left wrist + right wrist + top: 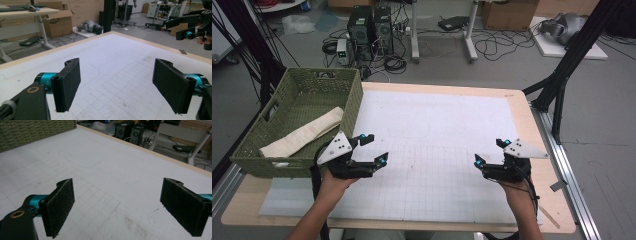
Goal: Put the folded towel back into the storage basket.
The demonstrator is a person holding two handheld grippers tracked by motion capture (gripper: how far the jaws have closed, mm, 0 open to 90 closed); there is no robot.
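A light wooden table (532, 125) carries a large white mat (437, 125) printed with a fine grid, which covers most of the top. At about ten o'clock on the table stands a green woven basket (349, 100), partly over the mat.

Basket (287, 150) at far-left edge of counter (522, 107), partly overhanging. Rolled cloth (304, 134) inside basket, lying diagonally from near-left corner toward far-right wall. Gridded mat (432, 150) across counter middle, just right of basket. Left gripper (374, 148) over mat's near-left part, just beside basket's near-right corner. Right gripper (488, 151) over mat's near-right part, well apart from left one. Computer towers (371, 30) on floor behind counter.
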